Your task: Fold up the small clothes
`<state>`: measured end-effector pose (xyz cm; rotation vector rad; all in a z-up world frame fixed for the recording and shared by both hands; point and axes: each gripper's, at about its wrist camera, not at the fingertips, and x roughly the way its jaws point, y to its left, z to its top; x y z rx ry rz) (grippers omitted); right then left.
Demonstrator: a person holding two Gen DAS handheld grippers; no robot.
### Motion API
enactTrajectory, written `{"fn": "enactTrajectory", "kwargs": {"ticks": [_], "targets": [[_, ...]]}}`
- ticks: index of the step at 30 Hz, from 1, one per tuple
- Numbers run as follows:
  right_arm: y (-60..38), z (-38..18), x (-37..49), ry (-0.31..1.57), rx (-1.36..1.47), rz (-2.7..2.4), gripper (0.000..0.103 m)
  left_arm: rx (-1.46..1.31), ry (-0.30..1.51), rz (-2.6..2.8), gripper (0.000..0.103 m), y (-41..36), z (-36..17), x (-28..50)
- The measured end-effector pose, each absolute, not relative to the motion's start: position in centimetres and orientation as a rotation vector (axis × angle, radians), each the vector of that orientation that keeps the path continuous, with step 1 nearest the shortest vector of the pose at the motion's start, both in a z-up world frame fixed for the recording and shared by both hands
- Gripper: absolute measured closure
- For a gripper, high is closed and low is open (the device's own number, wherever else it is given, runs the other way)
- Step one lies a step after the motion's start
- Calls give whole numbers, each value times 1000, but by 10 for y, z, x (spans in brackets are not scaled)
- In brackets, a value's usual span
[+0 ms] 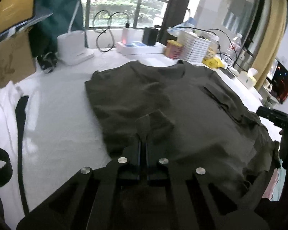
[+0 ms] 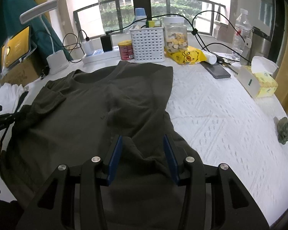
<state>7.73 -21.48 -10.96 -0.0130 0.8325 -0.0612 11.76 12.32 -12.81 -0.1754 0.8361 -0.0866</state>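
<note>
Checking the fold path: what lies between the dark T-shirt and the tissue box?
Only bare white tablecloth between T-shirt and tissue box, in the right wrist view.

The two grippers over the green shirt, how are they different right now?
The left gripper has its jaws shut together, pinching a small fold of the green shirt; the right gripper has its jaws standing apart, with shirt cloth lying loose between them. The left one works at the shirt's left edge, the right one at its right edge. Both are black with blue pads and tilt down at the same shirt.

No legible text — labels blurred, unreadable
</note>
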Motion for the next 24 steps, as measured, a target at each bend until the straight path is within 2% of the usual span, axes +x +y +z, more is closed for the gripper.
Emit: {"fn": "enactTrajectory", "kwargs": {"ticks": [6,11,15,18,20,22,24], "targets": [[-222,-110,70,827,1,-65,56,-94,850,-166,101,92,-126,117],[-231,-110,64,822,15,-73,56,-51,959,-233,101,69,-143,120],[-243,-111,59,818,39,-84,56,8,1010,-238,96,58,-144,122],[-248,-113,57,817,50,-87,56,-16,985,-267,79,53,-132,123],[-251,-113,57,815,57,-85,56,-16,952,-273,51,49,-123,126],[-254,-113,56,814,61,-84,56,-27,926,-278,41,46,-118,132],[-256,-113,57,815,64,-84,56,-34,924,-280,41,44,-118,143]]}}
